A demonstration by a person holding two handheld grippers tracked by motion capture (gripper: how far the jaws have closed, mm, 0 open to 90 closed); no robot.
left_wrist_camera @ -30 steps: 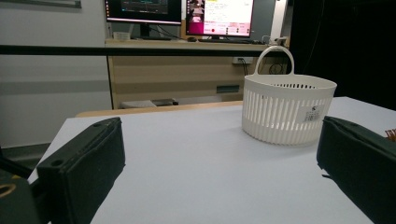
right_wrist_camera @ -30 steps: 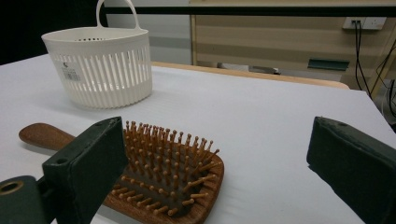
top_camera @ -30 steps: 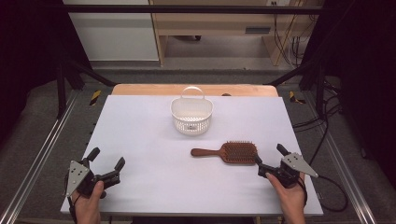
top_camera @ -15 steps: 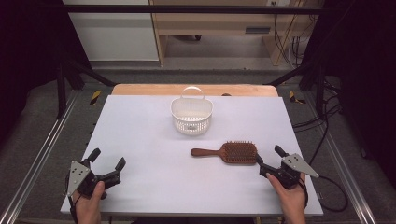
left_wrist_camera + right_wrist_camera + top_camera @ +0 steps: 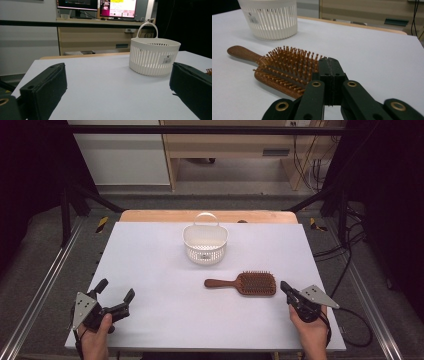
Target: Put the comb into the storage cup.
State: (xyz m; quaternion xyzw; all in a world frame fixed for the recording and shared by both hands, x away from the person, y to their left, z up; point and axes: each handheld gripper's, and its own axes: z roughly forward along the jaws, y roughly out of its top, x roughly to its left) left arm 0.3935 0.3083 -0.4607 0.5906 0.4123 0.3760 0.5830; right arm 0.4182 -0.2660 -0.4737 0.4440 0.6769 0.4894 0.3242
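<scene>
High view: wooden hairbrush (image 5: 247,283) lies bristles-up mid-surface (image 5: 160,265), near a white basket (image 5: 205,243). Left gripper view: left gripper (image 5: 117,87) jaws wide apart, empty. Right gripper view: right gripper (image 5: 329,65) jaws pressed together, empty, just beside the hairbrush head.

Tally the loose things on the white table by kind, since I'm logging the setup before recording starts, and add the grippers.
Basket, white plastic: 1
Hairbrush, brown wood: 1
Handheld grippers: 2, the left gripper and the right gripper
Total: 4
</scene>
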